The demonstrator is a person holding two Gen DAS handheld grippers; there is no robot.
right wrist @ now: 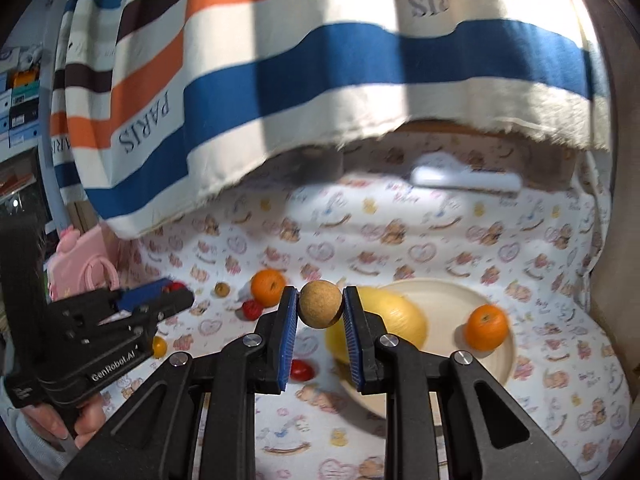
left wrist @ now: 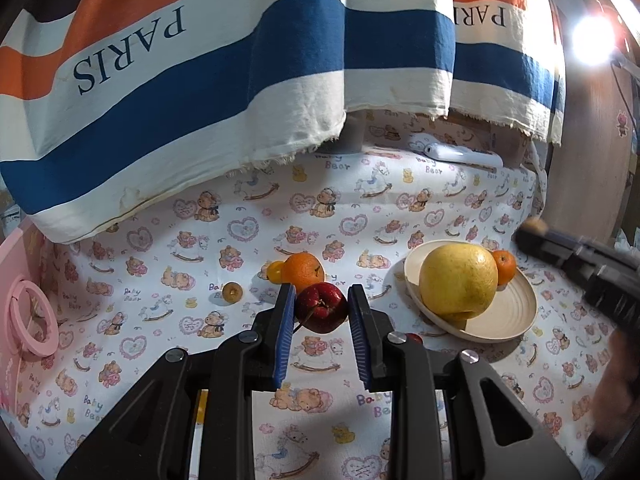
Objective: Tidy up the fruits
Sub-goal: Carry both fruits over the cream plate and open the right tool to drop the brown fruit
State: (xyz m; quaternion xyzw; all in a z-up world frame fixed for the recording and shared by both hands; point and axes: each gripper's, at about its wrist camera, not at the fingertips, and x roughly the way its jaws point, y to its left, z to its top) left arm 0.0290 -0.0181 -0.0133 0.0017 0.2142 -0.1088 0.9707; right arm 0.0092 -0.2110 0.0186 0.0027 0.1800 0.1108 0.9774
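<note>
1. The left gripper is clamped on a dark red apple, its blue pads pressing both sides and the stem hanging toward the left pad; the apple is held above the surface.
2. The right gripper is clenched on a small brown round fruit, lifted clear of the surface.
3. Just behind the apple lies an orange with a small yellow fruit touching its left side; a small brown fruit sits apart, further left.
4. To the right, a cream plate holds a big yellow fruit and a small orange behind it.
5. A striped cloth hangs over the back of the surface.
</note>
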